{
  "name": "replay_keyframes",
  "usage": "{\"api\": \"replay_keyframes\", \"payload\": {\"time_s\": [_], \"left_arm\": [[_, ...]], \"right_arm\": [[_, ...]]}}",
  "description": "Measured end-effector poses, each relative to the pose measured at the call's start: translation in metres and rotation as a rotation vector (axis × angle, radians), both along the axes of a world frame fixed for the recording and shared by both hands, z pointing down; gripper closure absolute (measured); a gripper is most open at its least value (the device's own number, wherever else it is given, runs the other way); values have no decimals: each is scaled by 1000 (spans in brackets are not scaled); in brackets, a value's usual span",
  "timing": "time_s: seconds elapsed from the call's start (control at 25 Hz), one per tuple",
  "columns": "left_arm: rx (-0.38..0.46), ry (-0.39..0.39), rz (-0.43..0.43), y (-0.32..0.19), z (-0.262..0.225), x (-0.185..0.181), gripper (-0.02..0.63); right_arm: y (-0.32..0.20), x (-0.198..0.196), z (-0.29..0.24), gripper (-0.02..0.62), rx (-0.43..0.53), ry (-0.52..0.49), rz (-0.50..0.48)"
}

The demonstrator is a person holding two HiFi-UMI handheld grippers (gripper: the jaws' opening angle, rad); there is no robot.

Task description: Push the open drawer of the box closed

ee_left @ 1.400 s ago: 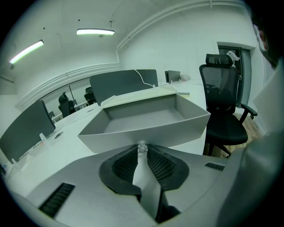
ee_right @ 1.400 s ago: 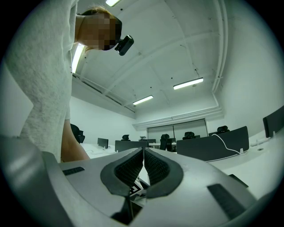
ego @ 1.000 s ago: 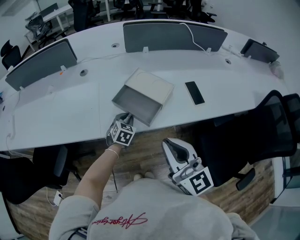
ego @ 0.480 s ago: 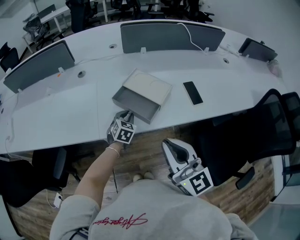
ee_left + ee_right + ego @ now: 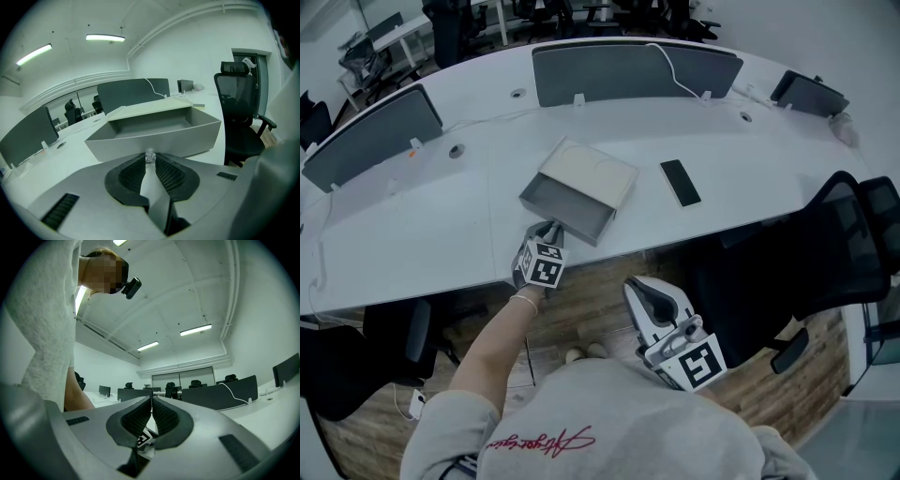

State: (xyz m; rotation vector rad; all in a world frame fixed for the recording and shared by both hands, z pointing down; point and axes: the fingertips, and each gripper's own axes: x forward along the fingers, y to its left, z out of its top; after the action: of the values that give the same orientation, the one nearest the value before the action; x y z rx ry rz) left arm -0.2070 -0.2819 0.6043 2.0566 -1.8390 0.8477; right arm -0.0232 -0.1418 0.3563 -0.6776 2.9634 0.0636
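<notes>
Status: not started as far as the closing goes. The drawer [image 5: 566, 207] stands pulled well out of the box [image 5: 592, 169], its empty grey inside fully showing. No part of it has gone back in.

The box lies at a slant on the white table [image 5: 412, 234], near the front edge. The drawer's open end faces you and its front wall sits close to that edge.

A small clear knob [image 5: 150, 155] is in the middle of the drawer front. Your left gripper [image 5: 549, 231] is right at it, angled down. Its jaws are drawn in to a narrow gap and the tips look pinched onto the knob (judged from the left gripper view, where the knob sits between the tips).

Your right gripper [image 5: 151, 402] is held back by your body, well clear of the table. Its jaws are together with nothing in them.

A dark phone [image 5: 680, 182] lies flat beside the box, on your right, apart from it and out of the drawer's line of travel.

Left to do: the whole push. The drawer front has to go away from you until it is flush with the box. The box is unbraced, so I judge it may slide along the table.
</notes>
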Motion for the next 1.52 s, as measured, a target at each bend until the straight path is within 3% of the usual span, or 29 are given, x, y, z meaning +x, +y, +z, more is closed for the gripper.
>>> {"api": "replay_keyframes", "payload": {"time_s": [1.52], "left_arm": [[27,15,-10,-19,-1,2,528]], "right_arm": [[-4,16,1,574,2,14,59]]}}
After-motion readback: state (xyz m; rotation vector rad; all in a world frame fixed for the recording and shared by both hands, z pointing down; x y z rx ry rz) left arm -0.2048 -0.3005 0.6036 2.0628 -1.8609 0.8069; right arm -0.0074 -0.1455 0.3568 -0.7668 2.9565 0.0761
